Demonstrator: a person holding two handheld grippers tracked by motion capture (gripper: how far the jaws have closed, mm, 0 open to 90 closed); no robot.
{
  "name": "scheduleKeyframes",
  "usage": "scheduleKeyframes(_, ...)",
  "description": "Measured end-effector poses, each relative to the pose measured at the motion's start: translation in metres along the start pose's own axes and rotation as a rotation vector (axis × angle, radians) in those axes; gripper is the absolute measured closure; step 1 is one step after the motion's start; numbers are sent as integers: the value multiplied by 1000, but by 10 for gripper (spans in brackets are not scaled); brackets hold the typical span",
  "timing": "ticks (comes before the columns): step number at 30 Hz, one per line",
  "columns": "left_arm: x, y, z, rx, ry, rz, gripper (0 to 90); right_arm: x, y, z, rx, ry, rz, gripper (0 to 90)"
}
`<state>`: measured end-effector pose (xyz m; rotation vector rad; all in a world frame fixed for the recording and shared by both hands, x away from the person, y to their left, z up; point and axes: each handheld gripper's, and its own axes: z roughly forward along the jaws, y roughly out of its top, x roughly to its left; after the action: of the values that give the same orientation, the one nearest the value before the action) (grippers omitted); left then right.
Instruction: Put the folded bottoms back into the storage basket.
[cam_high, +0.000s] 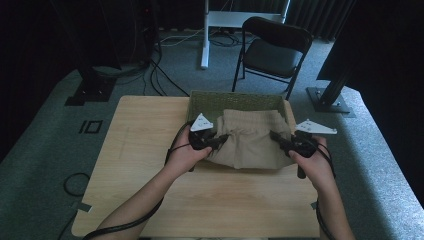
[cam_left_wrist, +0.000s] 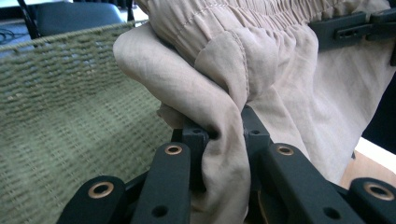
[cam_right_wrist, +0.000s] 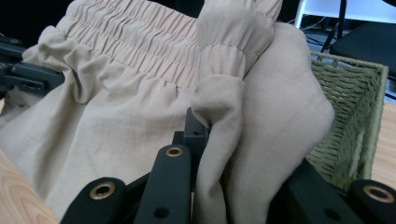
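Your forearms come in from the bottom of the high view, and each of your hands holds a gripper at the near edge of the beige garment (cam_high: 248, 141).

On the left, your left gripper (cam_high: 221, 139) has its jaws clamped on a bunched fold of the cloth; in the left gripper view the fabric is squeezed tight between the two black jaws, with the gathered elastic waistband (cam_left_wrist: 261, 18) stretched across the top. Behind that fold stands the woven green wall of the basket (cam_left_wrist: 70, 121). No brand, label or writing can be read on the garment, the basket or the grippers.

In the middle, the garment hangs between your two grippers, with its far part over the basket (cam_high: 200, 102) and its near part draped over the basket's front edge onto the wooden table (cam_high: 150, 150). Whether the cloth rests on the basket's floor I cannot tell.

On the right, your right gripper (cam_high: 278, 138) is likewise pinching a thick fold at the waistband's other end; in the right gripper view the cloth is pressed between the jaws, and the basket's corner (cam_right_wrist: 359, 107) stands just beside it. That bunched cloth hides part of the right jaw.

Around you, cables (cam_high: 160, 75) trail over the grey carpet at far left, a white desk leg (cam_high: 205, 35) stands behind the table, and a black folding chair (cam_high: 272, 50) sits well beyond the basket.
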<state>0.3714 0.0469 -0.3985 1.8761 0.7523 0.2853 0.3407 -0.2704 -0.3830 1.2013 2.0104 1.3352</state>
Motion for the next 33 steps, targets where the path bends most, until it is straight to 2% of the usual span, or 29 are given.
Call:
scheduleKeyframes(7,15,9,4,-36,-13,-6,788,-8,12,11,-17,-5,18,777)
scheduleKeyframes(8,18,12,6,-41,-6,-13,788,-10,16,14,-20,-5,21,777)
scheduleKeyframes(14,29,22,14,-56,15,5,788,-17,28,24,-29,-18,17,777)
scheduleKeyframes(19,37,29,19,-66,38,11,788,-24,37,31,-39,-8,26,776)
scheduleKeyframes(22,42,32,22,-71,44,5,788,-25,41,36,-36,-15,22,775)
scheduleKeyframes(29,59,41,33,-83,80,-18,788,-33,53,51,-66,-22,13,775)
scheduleKeyframes(30,65,42,39,-88,91,-20,788,-37,55,58,-72,-24,20,775)
scheduleKeyframes(33,68,43,42,-89,94,-23,788,-38,55,60,-73,-27,17,775)
